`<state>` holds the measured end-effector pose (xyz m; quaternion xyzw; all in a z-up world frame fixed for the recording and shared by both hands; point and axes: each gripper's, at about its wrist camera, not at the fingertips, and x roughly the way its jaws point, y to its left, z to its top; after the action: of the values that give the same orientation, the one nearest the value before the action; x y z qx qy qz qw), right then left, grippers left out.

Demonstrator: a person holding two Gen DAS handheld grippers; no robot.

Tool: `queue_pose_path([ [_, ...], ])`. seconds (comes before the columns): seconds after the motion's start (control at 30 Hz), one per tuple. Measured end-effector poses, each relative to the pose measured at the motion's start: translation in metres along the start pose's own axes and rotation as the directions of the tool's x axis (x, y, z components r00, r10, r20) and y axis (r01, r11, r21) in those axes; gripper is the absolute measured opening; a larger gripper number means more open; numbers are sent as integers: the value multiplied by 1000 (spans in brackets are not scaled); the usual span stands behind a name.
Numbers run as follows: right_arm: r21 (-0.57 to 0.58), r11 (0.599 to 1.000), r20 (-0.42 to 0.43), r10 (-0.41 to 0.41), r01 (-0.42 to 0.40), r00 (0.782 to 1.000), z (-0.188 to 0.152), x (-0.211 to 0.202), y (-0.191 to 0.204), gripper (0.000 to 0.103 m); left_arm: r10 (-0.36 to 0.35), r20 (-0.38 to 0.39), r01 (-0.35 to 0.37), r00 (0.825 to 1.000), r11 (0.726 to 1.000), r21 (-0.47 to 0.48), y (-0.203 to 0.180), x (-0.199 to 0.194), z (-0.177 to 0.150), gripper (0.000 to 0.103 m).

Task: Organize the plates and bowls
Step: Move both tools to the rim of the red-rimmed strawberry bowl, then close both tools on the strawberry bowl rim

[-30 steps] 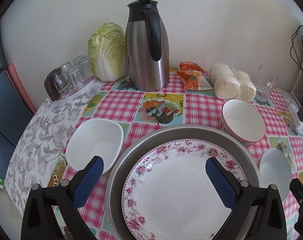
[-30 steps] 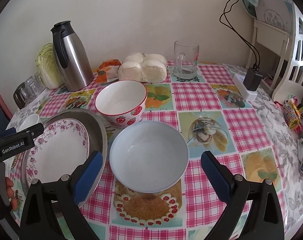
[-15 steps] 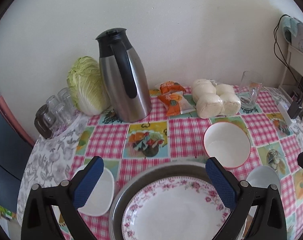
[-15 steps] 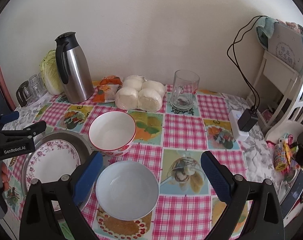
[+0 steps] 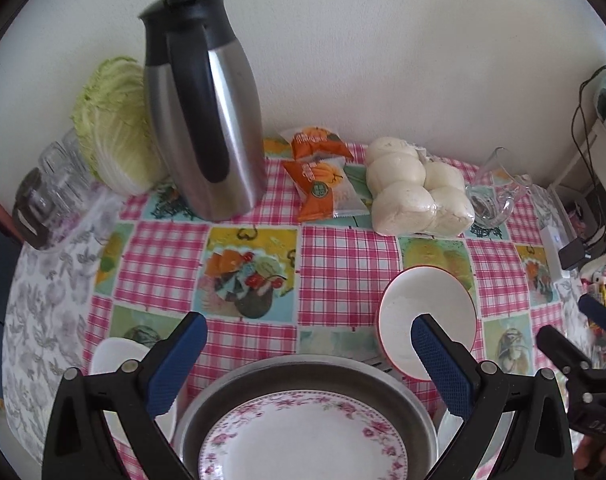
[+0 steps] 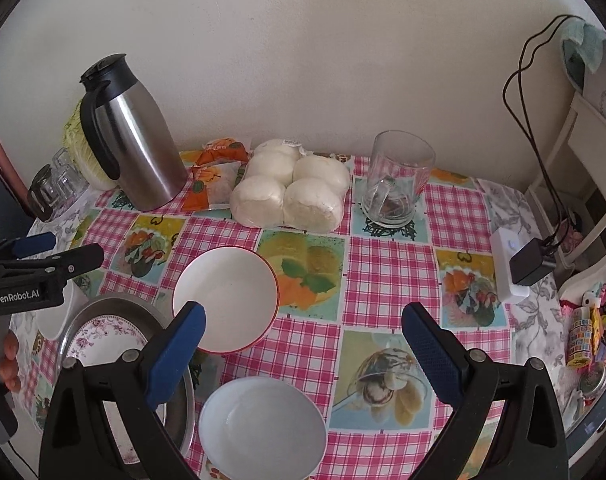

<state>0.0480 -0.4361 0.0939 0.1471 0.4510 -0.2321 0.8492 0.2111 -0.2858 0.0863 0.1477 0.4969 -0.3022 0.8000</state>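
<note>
I see the flowered plate [image 5: 303, 436] already on the metal tray [image 5: 407, 390]. Three bowls [image 6: 227, 300] remain scattered. Both my tongs, left [image 5: 309, 360] and right [image 6: 303, 354], gape wide, empty.

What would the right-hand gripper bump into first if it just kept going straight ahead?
Probably the pale bowl lying just below the open right gripper, if it points down at the table; aimed higher, it might reach the red-rimmed bowl instead. Depth is hard to judge here.
</note>
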Motion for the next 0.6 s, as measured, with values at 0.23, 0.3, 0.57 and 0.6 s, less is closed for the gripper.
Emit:
queue_pose_path([
  [0.23, 56, 998, -92, 20, -14, 996, -9, 53, 6, 76, -59, -89, 56, 994, 998, -28, -15, 41, -6, 93],
  [0.3, 63, 998, -123, 28, -20, 992, -13, 68, 10, 67, -58, -121, 54, 991, 998, -32, -19, 55, -9, 86],
  [0.57, 61, 997, -176, 53, -43, 983, -20, 102, 20, 25, -109, -180, 97, 978, 993, -74, -26, 94, -13, 56],
  [0.6, 75, 996, -183, 64, -51, 981, -21, 106, 20, 20, -115, -187, 102, 976, 992, -78, -26, 97, -13, 49],
])
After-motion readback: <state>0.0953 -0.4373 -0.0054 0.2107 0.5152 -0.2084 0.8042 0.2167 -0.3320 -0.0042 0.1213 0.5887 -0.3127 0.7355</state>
